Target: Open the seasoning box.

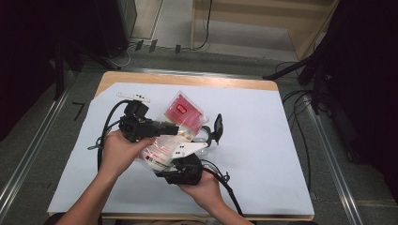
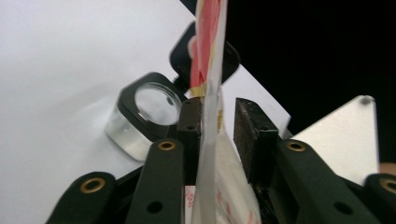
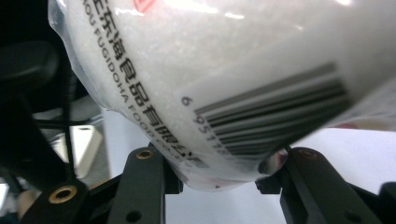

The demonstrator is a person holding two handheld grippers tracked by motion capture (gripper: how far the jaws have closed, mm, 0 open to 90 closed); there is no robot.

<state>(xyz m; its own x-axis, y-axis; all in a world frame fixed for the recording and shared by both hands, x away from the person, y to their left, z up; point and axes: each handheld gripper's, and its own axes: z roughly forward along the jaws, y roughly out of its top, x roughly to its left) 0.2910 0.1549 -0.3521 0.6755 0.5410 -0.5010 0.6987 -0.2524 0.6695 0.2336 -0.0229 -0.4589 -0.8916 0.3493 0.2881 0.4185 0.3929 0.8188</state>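
Bag [image 1: 174, 129] was held above sheet [image 1: 281, 154], long axis slanted away toward jar [image 1: 202, 136]. Bulging bottom was clamped by right gripper [image 3: 219, 179]; thin upper edge was flanked by left gripper [image 2: 219, 140], right pad apart, grip unclear.

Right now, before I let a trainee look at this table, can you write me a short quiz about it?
1. True or false: the jar has its lid flipped open.
2. Which one grips the barcode end of the bag? A: the right gripper. B: the left gripper. C: a bare hand.
3. What does the jar stand on?

Key: 1 true. 2 A, the fingers press that end from both sides. 3 the white sheet.
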